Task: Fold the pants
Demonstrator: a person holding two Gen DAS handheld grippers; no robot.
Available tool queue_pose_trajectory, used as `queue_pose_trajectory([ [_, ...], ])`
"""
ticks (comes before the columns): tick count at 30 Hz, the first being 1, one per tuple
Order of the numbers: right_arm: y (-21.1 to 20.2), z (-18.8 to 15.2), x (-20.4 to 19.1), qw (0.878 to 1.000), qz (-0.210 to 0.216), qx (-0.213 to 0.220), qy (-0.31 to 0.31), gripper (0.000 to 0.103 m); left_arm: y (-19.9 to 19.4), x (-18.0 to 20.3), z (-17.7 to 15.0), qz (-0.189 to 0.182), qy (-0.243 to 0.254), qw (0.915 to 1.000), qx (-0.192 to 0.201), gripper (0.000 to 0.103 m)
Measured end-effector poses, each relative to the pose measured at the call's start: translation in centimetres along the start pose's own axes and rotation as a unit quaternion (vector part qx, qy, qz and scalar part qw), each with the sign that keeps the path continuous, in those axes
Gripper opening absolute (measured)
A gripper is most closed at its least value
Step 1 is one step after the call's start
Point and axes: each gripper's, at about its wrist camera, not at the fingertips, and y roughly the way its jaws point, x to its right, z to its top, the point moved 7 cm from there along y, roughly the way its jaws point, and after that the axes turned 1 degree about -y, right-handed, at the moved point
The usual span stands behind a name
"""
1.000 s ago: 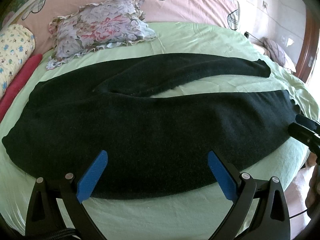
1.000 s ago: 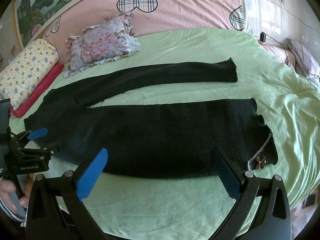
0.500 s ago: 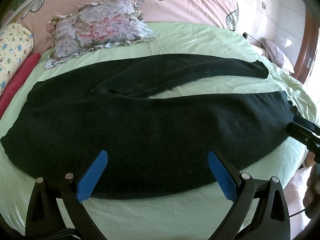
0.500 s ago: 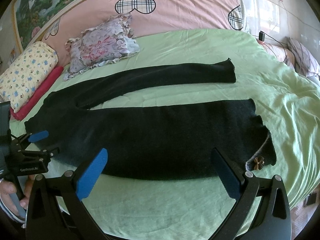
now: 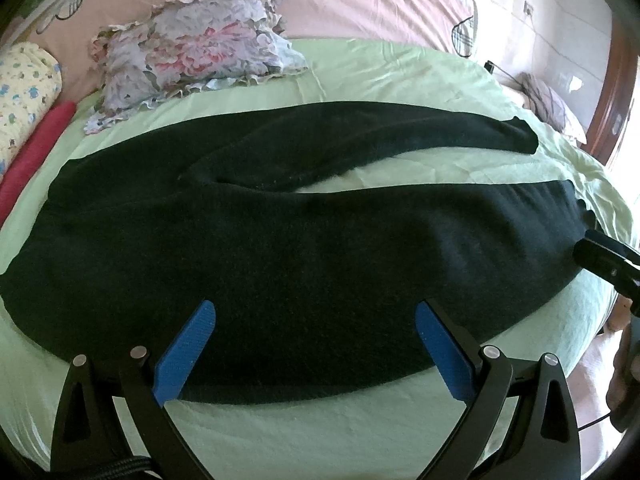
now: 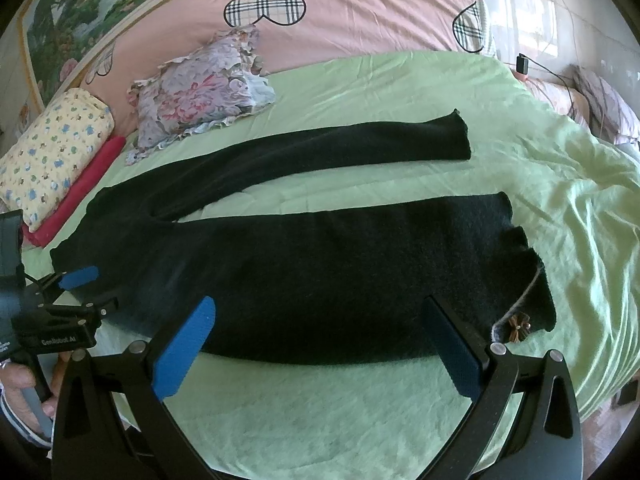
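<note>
Both your left gripper (image 5: 314, 354) and right gripper (image 6: 318, 346) gape wide, holding nothing, above the near edge of the pants (image 6: 320, 276). Those pants lie flat on the bed (image 6: 360, 412), legs apart; you have every fold left.

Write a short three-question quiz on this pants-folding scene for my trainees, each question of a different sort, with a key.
1. True or false: the black pants lie spread flat on the green sheet with both legs apart.
2. Which is open? A) left gripper only B) right gripper only C) both
3. Fill in: the small bow sits at the pants' ____ end in the right wrist view.

Key: 1 true; 2 C; 3 right
</note>
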Motion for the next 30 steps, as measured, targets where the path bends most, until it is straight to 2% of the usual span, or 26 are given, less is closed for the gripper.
queue_pose_trajectory([
  [14,1.1,0.8,0.8,1.0,0.009,-0.01,0.019,0.103,1.1,-0.3,1.1,-0.005,-0.002,0.9999,-0.011,0.101],
  [22,2.2,2.9,2.1,0.999,0.009,-0.011,0.028,0.103,2.2,-0.7,4.6,-0.005,0.007,1.0,-0.005,0.101],
  [30,3.2,6.8,4.9,0.998,0.025,-0.006,0.05,0.103,4.3,-1.0,8.9,-0.03,0.019,0.9993,-0.013,0.101],
])
